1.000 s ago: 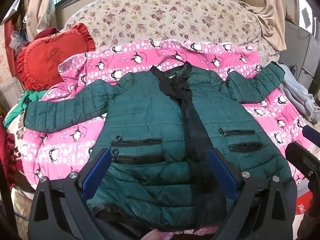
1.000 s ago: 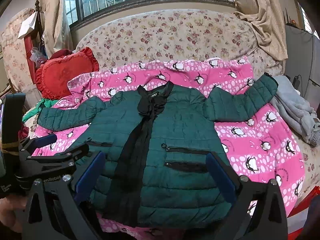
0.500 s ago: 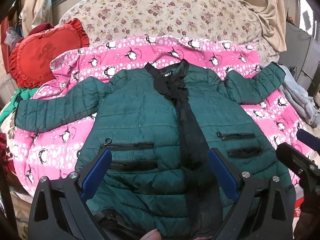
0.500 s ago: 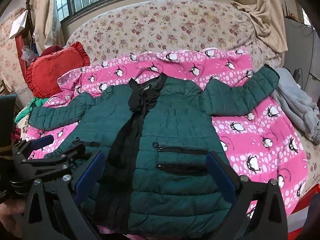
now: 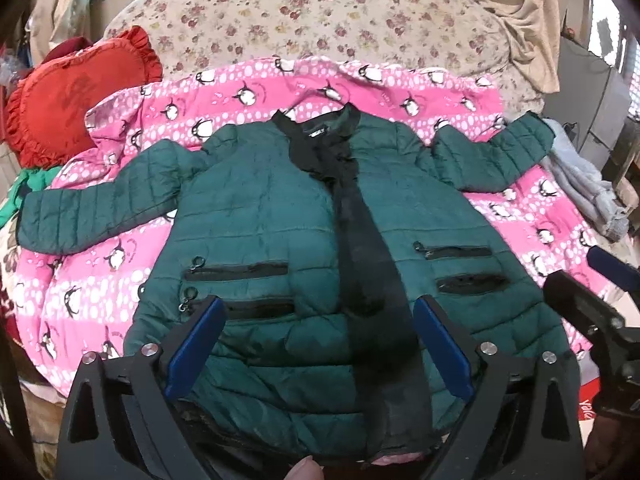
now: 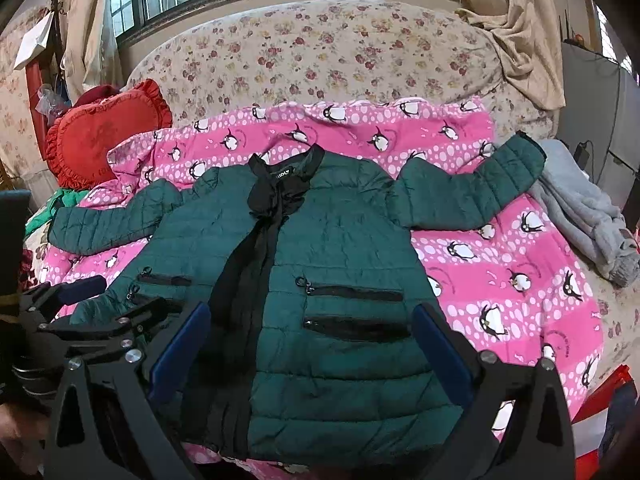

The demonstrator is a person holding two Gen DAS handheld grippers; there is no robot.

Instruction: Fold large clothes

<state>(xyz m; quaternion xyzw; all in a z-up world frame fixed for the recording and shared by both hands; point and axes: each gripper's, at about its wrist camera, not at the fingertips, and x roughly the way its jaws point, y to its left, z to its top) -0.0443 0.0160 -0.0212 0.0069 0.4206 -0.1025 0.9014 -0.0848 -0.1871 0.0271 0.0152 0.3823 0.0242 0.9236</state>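
Over the near hem, the left gripper (image 5: 316,344) hangs with its blue pads spread wide and nothing between them; the right gripper (image 6: 306,350) does the same a little to its right, also spread and empty. Each shows at the edge of the other's view, so the two sit side by side, close together. Neither touches cloth as far as I can tell.

The jacket (image 5: 280,216) lies front-up on the pink blanket (image 6: 500,280), collar away from the person, hem nearest the grippers. Both sleeves are flung out sideways, the left sleeve (image 5: 92,212) toward the red cushion (image 5: 68,100), the right sleeve (image 6: 476,188) toward a grey garment (image 6: 584,216). That flat, spread lie looks like preparation for folding: sleeves would likely come in first. The open pads over the hem suggest no grasp point is chosen yet. The padded fabric is probably springy and may resist creasing.
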